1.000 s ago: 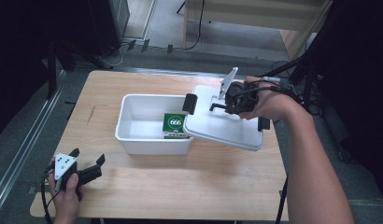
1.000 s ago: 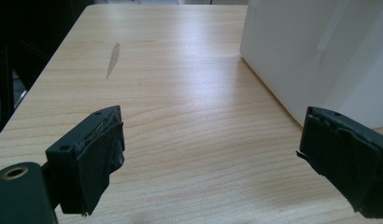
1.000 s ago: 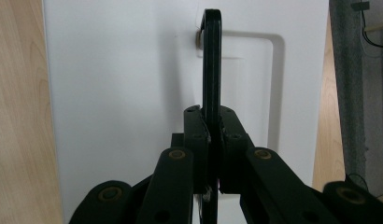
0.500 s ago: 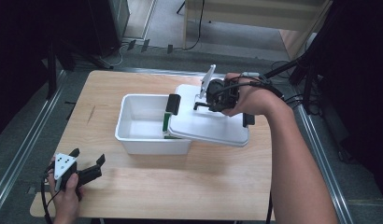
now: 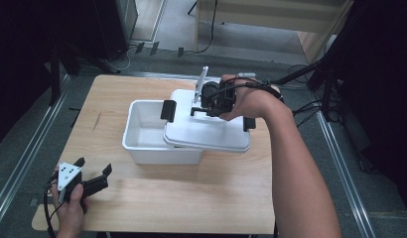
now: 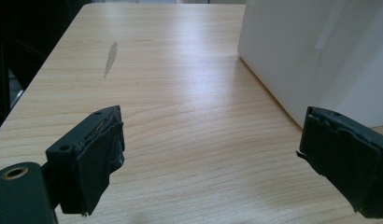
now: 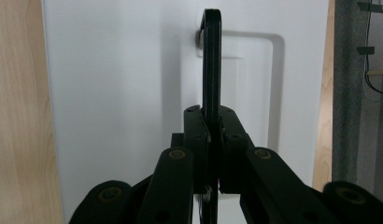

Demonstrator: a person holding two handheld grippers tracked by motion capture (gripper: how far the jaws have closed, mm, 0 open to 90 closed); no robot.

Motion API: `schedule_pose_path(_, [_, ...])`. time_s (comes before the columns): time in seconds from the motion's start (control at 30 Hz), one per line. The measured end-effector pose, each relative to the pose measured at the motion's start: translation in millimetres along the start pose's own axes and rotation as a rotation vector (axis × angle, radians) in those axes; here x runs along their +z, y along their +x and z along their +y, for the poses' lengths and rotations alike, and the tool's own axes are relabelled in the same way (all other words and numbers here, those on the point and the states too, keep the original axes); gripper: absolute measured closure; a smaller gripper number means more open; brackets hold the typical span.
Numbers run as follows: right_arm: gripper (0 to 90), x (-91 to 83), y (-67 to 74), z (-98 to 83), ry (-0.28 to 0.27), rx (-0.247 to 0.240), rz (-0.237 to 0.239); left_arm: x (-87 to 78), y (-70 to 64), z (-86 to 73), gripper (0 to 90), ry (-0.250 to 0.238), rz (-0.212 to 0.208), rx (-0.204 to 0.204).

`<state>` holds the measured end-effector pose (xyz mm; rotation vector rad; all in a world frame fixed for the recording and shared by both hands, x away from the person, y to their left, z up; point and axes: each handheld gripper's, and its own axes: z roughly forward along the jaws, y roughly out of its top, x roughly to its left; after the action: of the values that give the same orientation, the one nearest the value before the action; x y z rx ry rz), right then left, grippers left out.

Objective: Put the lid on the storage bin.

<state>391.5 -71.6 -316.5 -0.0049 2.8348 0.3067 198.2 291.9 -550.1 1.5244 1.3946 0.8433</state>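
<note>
Since the earlier frames, lid [image 5: 206,130] has travelled leftward across the table [image 5: 157,198], carried by the right gripper [image 5: 211,101]; it now overlaps the right half of the white bin [image 5: 147,136], where before it lay off the bin's right side. Green packet seen inside the bin earlier is now hidden under the lid.

Right gripper: jaws clenched on the lid's black handle [image 7: 211,60], which stands upright between them in the right gripper view, thin edge toward the camera. White lid surface fills the background behind the handle; table wood shows along both edges.

Lid sits slightly skewed over the bin, not seated. One black latch [image 5: 168,110] at its left end hangs over the bin's open interior; another latch [image 5: 248,124] is at its right end.

Left gripper [image 5: 95,181]: resting at the near left corner of the table, jaws released and wide apart, nothing between them. In its own view the bin's white wall [image 6: 311,56] stands ahead to the right, well apart from the jaws.
</note>
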Motion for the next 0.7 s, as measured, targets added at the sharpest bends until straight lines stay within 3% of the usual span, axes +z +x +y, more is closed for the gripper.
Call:
schedule_pose_path(0.27, [85.2,1.7,0.2,17.7,-0.008,-0.020,0.002,0.3,-0.2,0.1,7.1,0.001,0.000,0.003])
schedule_pose_path(0.33, [85.2,1.8,1.8,23.1,-0.001,-0.007,0.004,0.3,-0.2,0.2,7.1,0.002,0.000,0.002])
schedule_pose_path(0.43, [85.2,4.2,0.8,30.3,-0.019,-0.037,0.003,0.3,-0.3,0.1,7.1,0.001,-0.001,0.002])
schedule_pose_path(0.7, [85.2,9.0,2.8,50.2,-0.013,-0.052,0.016,0.3,0.2,0.3,7.1,0.002,-0.005,0.000])
